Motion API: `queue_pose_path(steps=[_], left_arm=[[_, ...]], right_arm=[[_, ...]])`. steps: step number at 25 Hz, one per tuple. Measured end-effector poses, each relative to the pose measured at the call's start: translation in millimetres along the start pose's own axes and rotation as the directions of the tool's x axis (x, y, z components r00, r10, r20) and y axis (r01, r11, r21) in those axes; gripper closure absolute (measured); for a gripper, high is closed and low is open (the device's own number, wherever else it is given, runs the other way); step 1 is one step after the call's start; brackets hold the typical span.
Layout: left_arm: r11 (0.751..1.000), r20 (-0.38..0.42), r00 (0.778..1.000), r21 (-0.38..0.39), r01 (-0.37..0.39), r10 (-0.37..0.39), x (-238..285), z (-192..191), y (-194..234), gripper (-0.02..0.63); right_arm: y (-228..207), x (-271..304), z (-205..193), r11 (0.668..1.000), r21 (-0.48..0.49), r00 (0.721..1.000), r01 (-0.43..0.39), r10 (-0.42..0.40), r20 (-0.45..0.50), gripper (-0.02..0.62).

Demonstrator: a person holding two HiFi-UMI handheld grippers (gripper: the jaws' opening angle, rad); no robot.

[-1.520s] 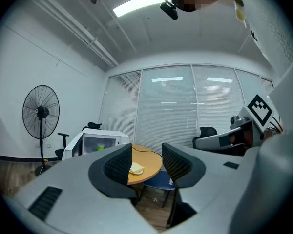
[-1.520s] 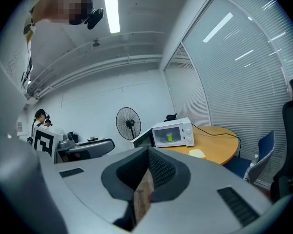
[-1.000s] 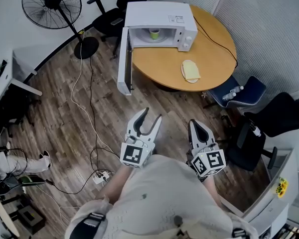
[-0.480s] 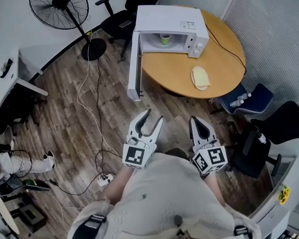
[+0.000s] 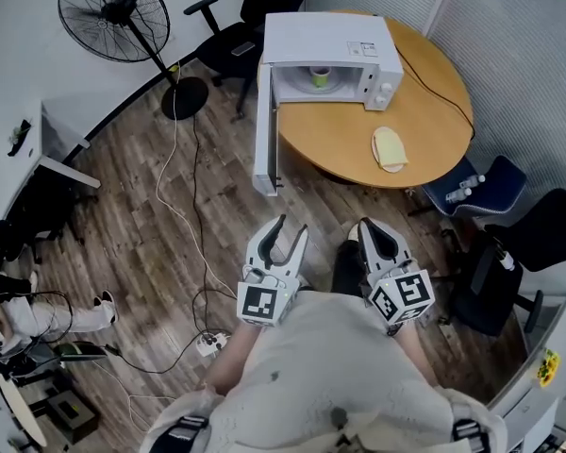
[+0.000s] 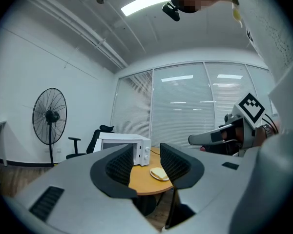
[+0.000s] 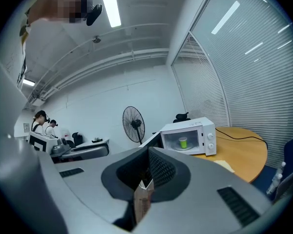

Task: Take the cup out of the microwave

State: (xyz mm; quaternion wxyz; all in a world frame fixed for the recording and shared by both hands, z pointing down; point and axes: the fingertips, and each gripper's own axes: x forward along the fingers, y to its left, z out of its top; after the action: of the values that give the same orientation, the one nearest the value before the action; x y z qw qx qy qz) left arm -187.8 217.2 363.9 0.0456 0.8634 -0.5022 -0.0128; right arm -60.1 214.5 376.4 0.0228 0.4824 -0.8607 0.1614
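Observation:
A small green cup [image 5: 320, 76] stands inside the white microwave [image 5: 332, 36], whose door [image 5: 264, 126] hangs wide open to the left. The microwave sits on a round wooden table [image 5: 424, 111]. Both grippers are held low in front of the person, far short of the table. My left gripper [image 5: 290, 226] has a gap between its jaws, which are closing with nothing between them. My right gripper [image 5: 372, 228] has its jaws together and holds nothing. The right gripper view shows the cup [image 7: 183, 142] in the microwave [image 7: 191, 135] ahead, beyond the right gripper [image 7: 149, 172].
A pale yellow flat item [image 5: 390, 148] lies on the table in front of the microwave. A standing fan [image 5: 123, 12] and office chair [image 5: 236, 36] are at the back left. Cables [image 5: 184, 206] trail over the wood floor. A blue chair [image 5: 472, 187] stands right of the table.
The microwave and table have slid rightward in the head view and both grippers sit lower in it. The left jaws have narrowed a little.

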Motion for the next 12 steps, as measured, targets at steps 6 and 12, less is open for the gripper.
queue_pose_path(steps=[6,12], left_arm=[[0.999,0.000,0.999,0.008,-0.046,0.046,13.9,0.2,11.0,0.419],[0.996,-0.017,0.996,0.003,-0.088,0.088,43.4,-1.4,18.6,0.419]], right_arm=[[-3.1,26.1,8.1,0.997,-0.031,0.997,-0.072,0.071,-0.008,0.586],[-29.6,54.9,20.5,0.993,-0.032,0.993,-0.115,0.114,-0.025,0.586]])
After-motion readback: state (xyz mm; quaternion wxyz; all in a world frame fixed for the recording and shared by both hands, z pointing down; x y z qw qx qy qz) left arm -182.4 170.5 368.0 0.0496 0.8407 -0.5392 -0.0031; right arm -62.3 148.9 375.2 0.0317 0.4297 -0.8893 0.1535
